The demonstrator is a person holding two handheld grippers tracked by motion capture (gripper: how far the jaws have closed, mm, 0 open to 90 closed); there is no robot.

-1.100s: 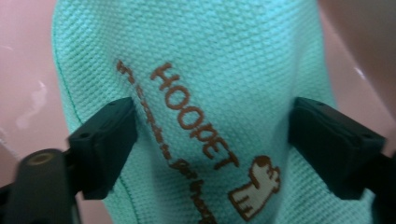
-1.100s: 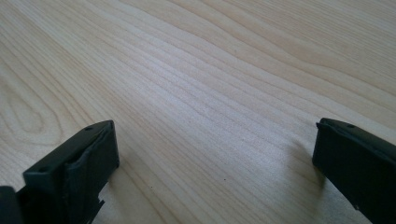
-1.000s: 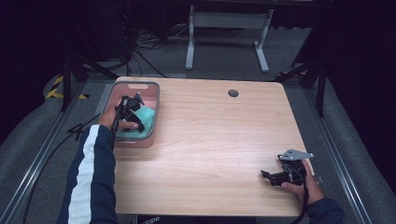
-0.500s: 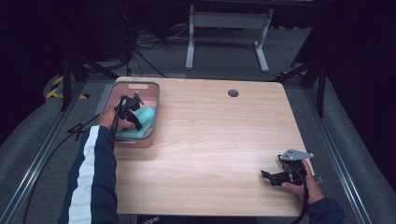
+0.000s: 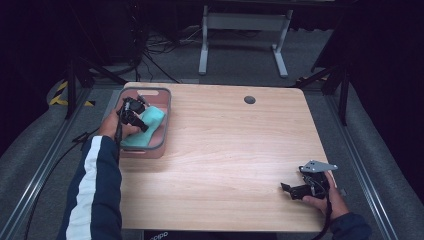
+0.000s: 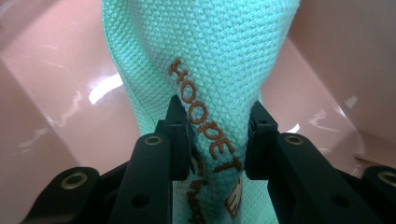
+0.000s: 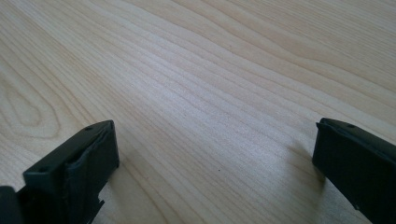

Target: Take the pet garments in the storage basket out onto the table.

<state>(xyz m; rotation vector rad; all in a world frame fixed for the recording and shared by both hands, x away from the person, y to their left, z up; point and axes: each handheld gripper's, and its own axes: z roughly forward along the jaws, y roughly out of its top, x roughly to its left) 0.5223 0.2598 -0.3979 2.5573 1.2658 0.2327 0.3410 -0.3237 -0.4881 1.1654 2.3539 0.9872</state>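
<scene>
The left hand-held gripper (image 6: 217,140) has just clamped its jaws on the mint cloth (image 6: 205,60) inside the pink bin (image 5: 162,132).

You're working in a lab or studio set up for recording: a lone wooden table (image 5: 225,150) stands on grey carpet (image 5: 165,60), black curtains (image 5: 45,45) close it in, cables (image 5: 150,42) trail across the floor, and a metal stand (image 5: 242,30) sits behind.

A mint-green waffle-weave cloth (image 6: 210,60) with brown lettering lies in a pink bin (image 5: 161,131).
</scene>
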